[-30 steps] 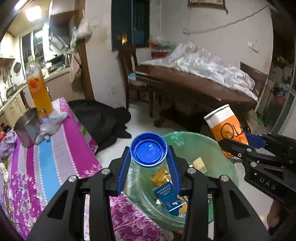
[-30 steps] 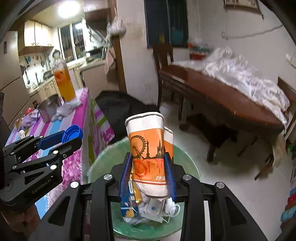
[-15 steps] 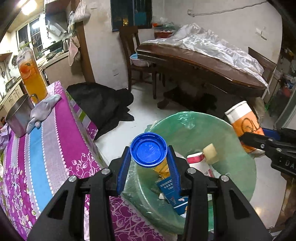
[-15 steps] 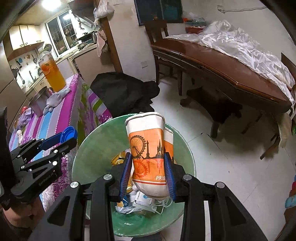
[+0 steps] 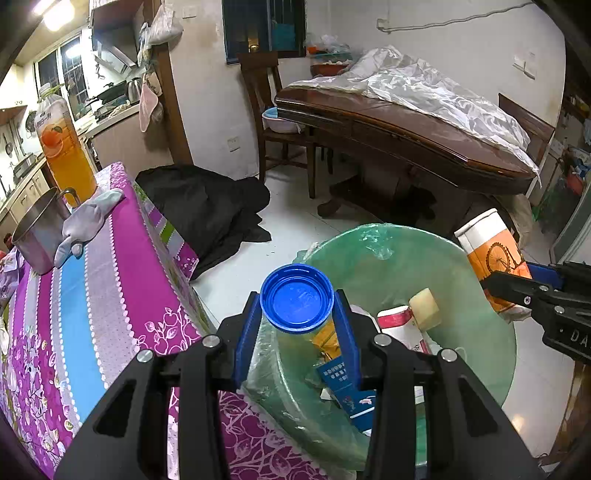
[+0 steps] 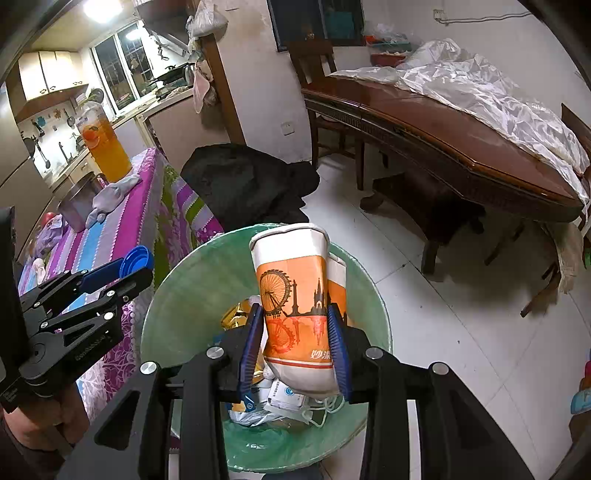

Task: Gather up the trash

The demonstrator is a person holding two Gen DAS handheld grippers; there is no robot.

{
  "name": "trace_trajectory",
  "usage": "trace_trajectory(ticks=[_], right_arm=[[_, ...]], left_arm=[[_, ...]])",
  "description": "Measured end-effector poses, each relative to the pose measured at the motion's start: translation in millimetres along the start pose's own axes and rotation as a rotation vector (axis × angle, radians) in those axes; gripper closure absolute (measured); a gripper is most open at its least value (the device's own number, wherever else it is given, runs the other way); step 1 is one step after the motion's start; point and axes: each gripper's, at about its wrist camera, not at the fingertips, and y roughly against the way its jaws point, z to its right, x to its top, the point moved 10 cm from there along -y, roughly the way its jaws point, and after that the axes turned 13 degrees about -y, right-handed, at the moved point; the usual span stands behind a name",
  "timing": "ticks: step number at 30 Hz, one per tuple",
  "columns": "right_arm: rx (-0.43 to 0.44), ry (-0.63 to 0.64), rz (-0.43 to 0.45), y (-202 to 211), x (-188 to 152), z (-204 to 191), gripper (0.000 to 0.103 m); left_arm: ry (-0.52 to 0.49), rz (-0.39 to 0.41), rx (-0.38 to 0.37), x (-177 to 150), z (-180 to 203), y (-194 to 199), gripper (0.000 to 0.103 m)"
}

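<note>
Two grippers in play: the left gripper (image 5: 297,325) grips one blue cap (image 5: 296,298), the right gripper (image 6: 295,343) grips two nested paper cups (image 6: 295,291). One green-lined trash bin (image 6: 184,295) sits at lower centre. Upper left, on the striped counter (image 5: 122,266): one orange-drink bottle (image 5: 66,155), one metal mug (image 5: 38,230), one grey cloth (image 5: 86,221).

Room: white tiled floor (image 5: 295,206), pale scuffed walls (image 5: 210,96). Ahead of the gripper, dark wooden dining table (image 5: 402,129) draped with crumpled clear plastic sheet (image 5: 436,92); wooden chair (image 5: 266,110) beside it, under a dark window (image 5: 264,27). Ahead and left, black cloth heap (image 5: 207,210) on the floor; bench with purple-and-blue striped floral cloth (image 5: 110,280). Far left, lit kitchen, ceiling lamp (image 5: 55,14), kitchen window (image 5: 62,77)
</note>
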Motion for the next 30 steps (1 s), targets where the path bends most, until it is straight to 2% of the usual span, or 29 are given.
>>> trace_trajectory(ticks=[8, 9, 11, 14, 22, 25, 27, 29, 30], right_arm=[[0.006, 0.004, 0.001, 1.0, -0.1, -0.7, 0.065], [0.008, 0.004, -0.002, 0.1, -0.4, -1.3, 0.061], [0.012, 0.002, 0.002, -0.2, -0.7, -0.8, 0.051], [0.014, -0.010, 0.016, 0.7, 1.0, 0.9, 0.048], [0.023, -0.016, 0.040, 7.3, 3.3, -0.4, 0.044], [0.037, -0.003, 0.074, 16.7, 5.2, -4.9, 0.038], [0.047, 0.006, 0.119, 27.9, 6.3, -9.9, 0.026], [0.046, 0.019, 0.206, 47.9, 7.2, -15.9, 0.019], [0.046, 0.024, 0.235, 54.7, 6.3, -18.6, 0.012]], left_arm=[[-0.002, 0.000, 0.003, 2.1, 2.6, -0.9, 0.063], [-0.005, -0.004, 0.003, 1.9, 3.0, -1.8, 0.059], [-0.010, 0.002, 0.017, 2.7, 2.6, -1.4, 0.034], [-0.009, 0.004, 0.022, 2.0, 0.9, -1.7, 0.024], [-0.004, 0.007, 0.028, 0.9, -3.5, 0.8, 0.023], [0.000, 0.013, 0.030, -0.8, -6.9, 5.2, 0.022], [0.001, 0.020, 0.034, -3.5, -11.2, 10.3, 0.021], [0.004, 0.031, 0.045, -6.5, -16.5, 16.8, 0.015], [0.008, 0.036, 0.046, -8.1, -18.3, 19.5, 0.014]])
